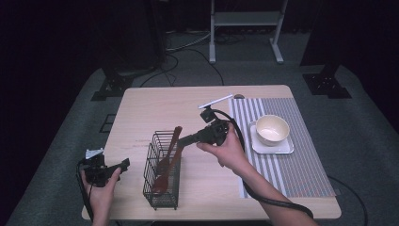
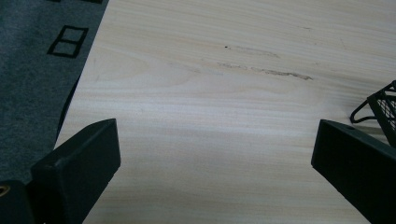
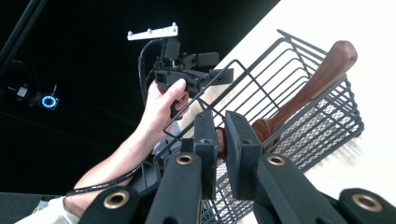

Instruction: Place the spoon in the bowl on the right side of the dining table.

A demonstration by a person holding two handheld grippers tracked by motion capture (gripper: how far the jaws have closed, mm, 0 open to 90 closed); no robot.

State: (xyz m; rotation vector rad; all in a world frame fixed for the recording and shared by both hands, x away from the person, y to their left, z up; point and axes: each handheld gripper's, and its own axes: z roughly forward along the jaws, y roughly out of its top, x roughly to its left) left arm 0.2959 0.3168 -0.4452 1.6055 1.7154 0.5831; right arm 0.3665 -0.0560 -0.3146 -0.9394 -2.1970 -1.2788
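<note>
Wooden spoon handle (image 3: pixel 222 140) is clamped in the right gripper (image 1: pixel 181 140) above the wire basket (image 1: pixel 162 197), left gripper (image 1: pixel 123 165) idling wide open; lifting it clear likely comes next.
</note>
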